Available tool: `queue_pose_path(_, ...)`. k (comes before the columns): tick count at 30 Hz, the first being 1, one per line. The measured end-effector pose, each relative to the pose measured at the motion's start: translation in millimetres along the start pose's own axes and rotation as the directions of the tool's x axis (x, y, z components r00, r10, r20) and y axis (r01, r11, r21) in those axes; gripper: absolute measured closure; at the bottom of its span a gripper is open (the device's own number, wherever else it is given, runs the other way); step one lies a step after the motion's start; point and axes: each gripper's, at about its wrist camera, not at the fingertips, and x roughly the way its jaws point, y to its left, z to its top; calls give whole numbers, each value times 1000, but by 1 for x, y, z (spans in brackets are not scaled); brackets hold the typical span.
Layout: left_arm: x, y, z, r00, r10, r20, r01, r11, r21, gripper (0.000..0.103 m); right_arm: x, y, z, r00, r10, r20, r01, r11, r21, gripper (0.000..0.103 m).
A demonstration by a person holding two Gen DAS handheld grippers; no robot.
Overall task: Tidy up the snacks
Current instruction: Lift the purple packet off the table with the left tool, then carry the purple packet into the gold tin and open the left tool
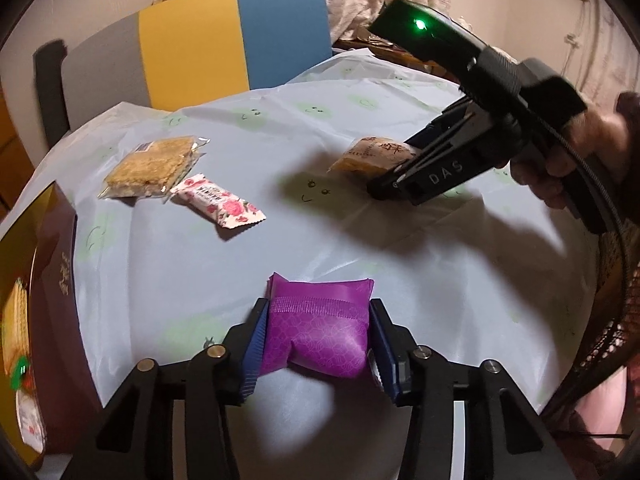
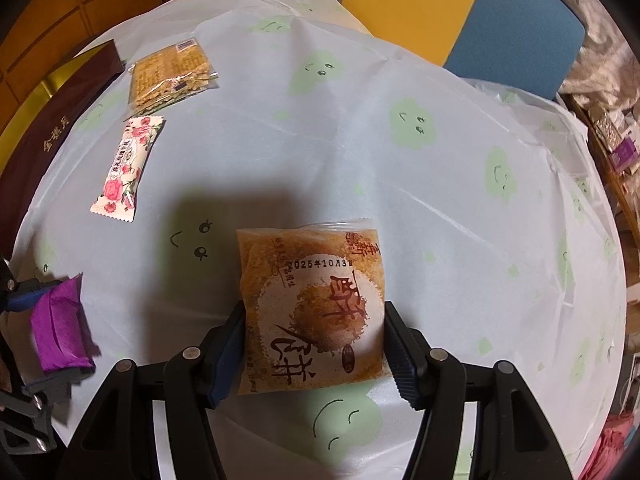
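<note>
We hold the purple packet (image 1: 318, 334) in our left tongs (image 1: 316, 344) and the pastry packet (image 2: 314, 312) in our right tongs (image 2: 314, 344); two snacks, the cracker pack (image 1: 154, 168) and the rose-print bar (image 1: 218, 204), lie unsorted far left.

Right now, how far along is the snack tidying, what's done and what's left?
Nothing looks put away yet. In hand: the left claw grips the purple packet, and the right claw grips the brown pastry packet. Still lying on the table cloth: the clear-wrapped cracker pack and the rose-print bar. The dark box sits at the table's edge.
</note>
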Motion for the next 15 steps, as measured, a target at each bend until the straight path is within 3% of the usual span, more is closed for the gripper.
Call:
queue_pose_path(9,-51,21,1,994,-57,92,68,990,-120,55,0,2,-3,1000,-6,17,6,1000,-20,42)
queue_pose_path(15,-93,69,10,984,13,175,33,965,-259,55,0,0,0,1000,-5,16,5,1000,-17,42)
